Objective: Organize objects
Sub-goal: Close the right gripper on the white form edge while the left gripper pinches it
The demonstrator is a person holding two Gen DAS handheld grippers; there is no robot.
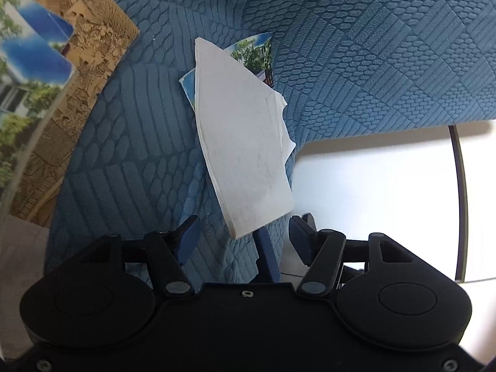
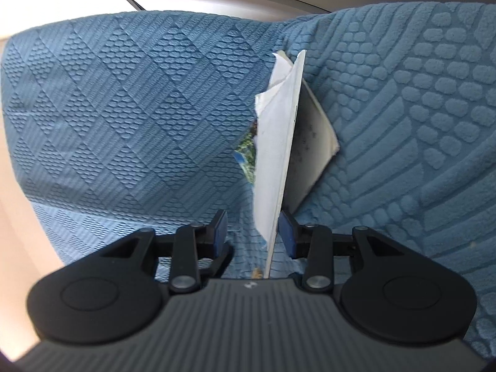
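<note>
The white card stack [image 1: 245,142] stands edge-on, long axis pointing away over the blue textured cover [image 1: 372,62]. Left gripper [image 1: 245,235] jaws apart; right gripper [image 2: 252,232] grip uncertain.

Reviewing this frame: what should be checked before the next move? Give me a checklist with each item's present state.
1. Left gripper clear of the white card stack: ok, both pads stand apart from it.
2. Right gripper firmly gripping the stack: cannot tell; one pad touches the sheets, the other shows a gap.
3. Stack squared up: not ok; ragged sheet edges and a photo piece stick out unevenly.
4. Stack over the blue cloth: ok.
5. Brown board with picture pieces in sight: ok, at the left wrist view's upper left.
</note>
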